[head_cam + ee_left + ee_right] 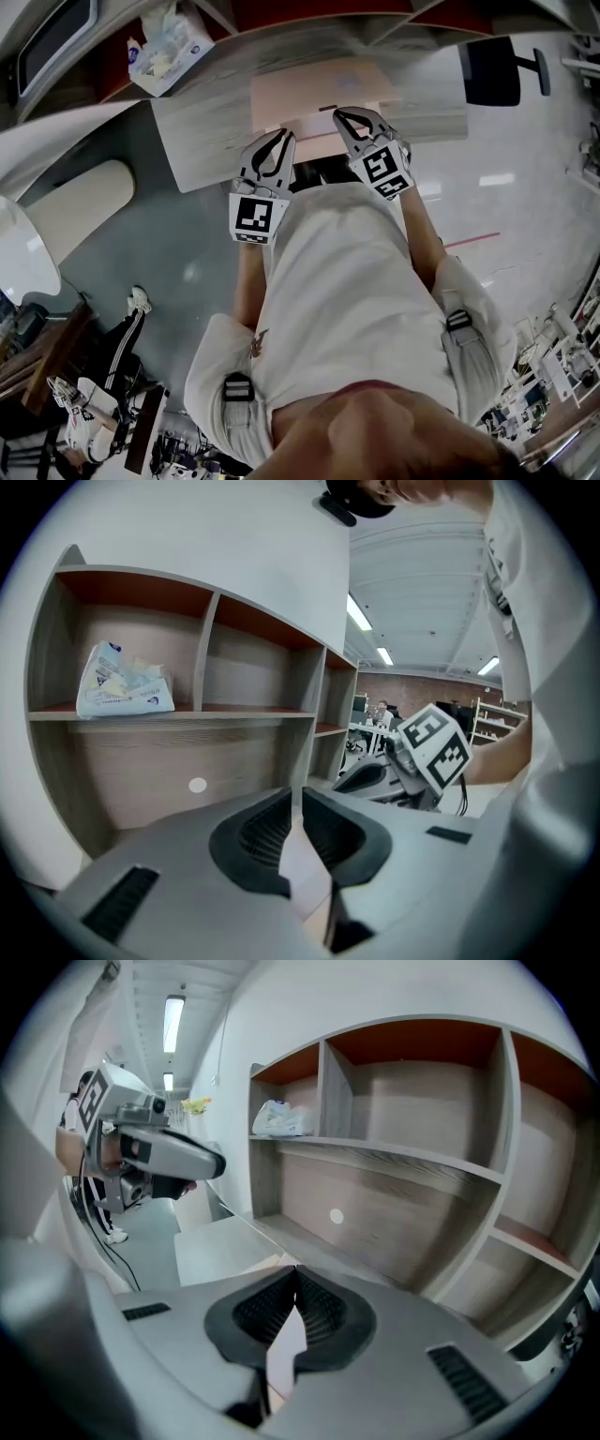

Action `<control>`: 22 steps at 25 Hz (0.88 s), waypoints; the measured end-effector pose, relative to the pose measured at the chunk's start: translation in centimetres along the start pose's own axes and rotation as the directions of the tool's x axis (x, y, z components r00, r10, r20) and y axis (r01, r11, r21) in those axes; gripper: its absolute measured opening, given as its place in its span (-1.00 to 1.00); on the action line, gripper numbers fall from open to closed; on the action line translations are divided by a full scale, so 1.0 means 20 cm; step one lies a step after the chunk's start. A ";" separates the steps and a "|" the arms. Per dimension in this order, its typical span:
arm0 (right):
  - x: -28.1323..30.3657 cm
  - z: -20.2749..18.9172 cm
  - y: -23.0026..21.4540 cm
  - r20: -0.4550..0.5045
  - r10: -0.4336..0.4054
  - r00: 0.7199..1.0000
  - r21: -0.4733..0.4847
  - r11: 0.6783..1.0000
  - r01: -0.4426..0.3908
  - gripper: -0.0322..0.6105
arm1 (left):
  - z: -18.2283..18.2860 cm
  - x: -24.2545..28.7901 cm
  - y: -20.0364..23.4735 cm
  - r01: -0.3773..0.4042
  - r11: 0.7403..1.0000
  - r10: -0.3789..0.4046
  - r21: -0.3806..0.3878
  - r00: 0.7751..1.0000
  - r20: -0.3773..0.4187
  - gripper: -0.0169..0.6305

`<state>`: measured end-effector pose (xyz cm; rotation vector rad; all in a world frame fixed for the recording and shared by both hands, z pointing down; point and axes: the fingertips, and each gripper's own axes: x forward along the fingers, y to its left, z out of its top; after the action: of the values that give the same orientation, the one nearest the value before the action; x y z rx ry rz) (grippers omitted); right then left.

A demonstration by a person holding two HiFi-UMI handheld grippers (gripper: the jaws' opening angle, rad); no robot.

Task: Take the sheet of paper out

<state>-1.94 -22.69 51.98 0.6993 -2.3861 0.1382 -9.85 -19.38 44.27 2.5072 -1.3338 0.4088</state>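
Our left claw (282,139) and right claw (344,116) are both closed and empty over the flat pinkish envelope (319,86) on the tabletop (202,145); we judge the sheet inside to be light and floppy, best pinched at an edge

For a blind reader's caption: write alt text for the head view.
Seen from above, a person in a white shirt holds the grey left gripper and right gripper, both shut, tips over the near part of a pale pink flat folder on a light wood-grain desk.
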 end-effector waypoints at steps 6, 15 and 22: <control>0.03 0.10 -0.08 0.014 -0.065 0.998 0.001 0.998 0.065 -0.84 | -0.04 0.04 0.13 -0.016 0.998 0.019 0.054 0.999 -0.050 -0.36; 0.06 0.16 -0.17 0.018 -0.132 0.991 -0.002 0.991 0.132 -0.84 | -0.08 0.11 0.39 -0.079 0.988 0.086 0.129 0.995 -0.047 -0.27; 0.07 0.20 -0.26 0.044 -0.149 0.988 0.021 0.989 0.148 -0.84 | -0.05 0.16 0.43 -0.041 0.985 0.044 0.170 0.999 -0.015 -0.30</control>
<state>-2.38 -28.72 49.20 0.8942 -2.3677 0.0812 -15.48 -26.20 47.22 2.6072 -1.4017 0.5768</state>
